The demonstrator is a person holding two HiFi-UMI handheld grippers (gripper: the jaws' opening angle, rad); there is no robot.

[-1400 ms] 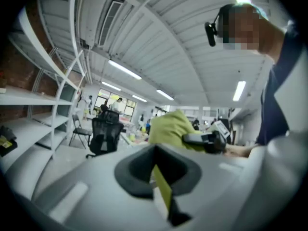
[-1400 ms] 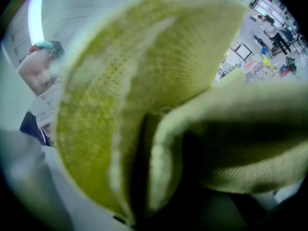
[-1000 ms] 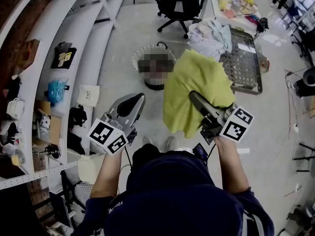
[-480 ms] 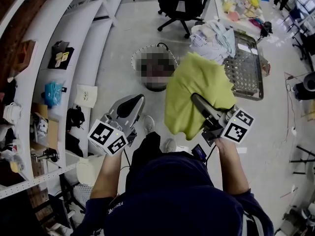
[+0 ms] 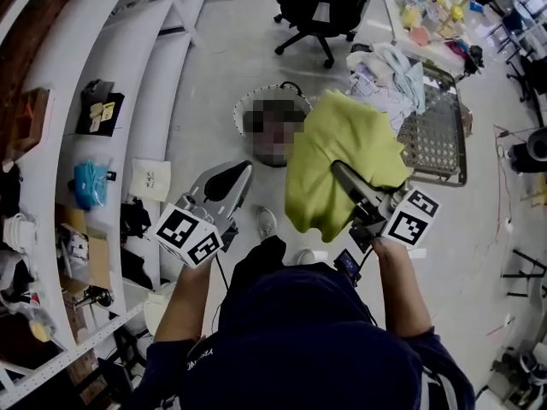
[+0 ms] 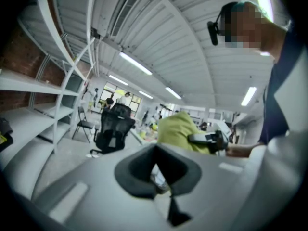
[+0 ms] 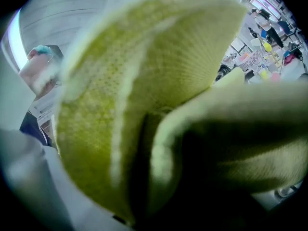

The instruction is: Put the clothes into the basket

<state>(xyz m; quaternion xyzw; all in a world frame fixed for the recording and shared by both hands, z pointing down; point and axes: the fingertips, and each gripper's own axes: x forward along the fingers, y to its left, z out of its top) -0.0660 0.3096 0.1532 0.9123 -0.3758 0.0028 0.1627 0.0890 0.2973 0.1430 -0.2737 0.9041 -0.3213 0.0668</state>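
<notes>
Head view, looking steeply down on a pale floor (image 5: 214,67). White shelving (image 5: 145,58) runs along the left side and carries small oddments. At far right stands a table (image 5: 376,15), on whose near end lies a heap of pale clothes (image 5: 389,68); a metal grid tray (image 5: 436,135) lies just near of that heap. A black office chair (image 5: 320,2) stands at the far edge, left of the table. The round, white-rimmed basket (image 5: 256,93) sits on the floor near of the chair. A yellow-green garment (image 5: 342,152) hangs in the air just right of the basket and left of the tray, draped over the right claw (image 5: 342,174); its left edge overlaps the basket's rim in this view, but it is not inside. In the right gripper view the same garment (image 7: 144,105) fills nearly the whole field, its folds bunched right at the jaws, which pinch it. The left claw (image 5: 235,176) is held out on the near left of the basket; in the left gripper view its jaws are pressed together, and the left claw (image 6: 156,170) carries nothing, with the garment (image 6: 175,129) visible beyond. Each gripper bears a marker cube, left (image 5: 188,236) and right (image 5: 410,218). A pale shoe (image 5: 267,222) shows on the floor between the two
</notes>
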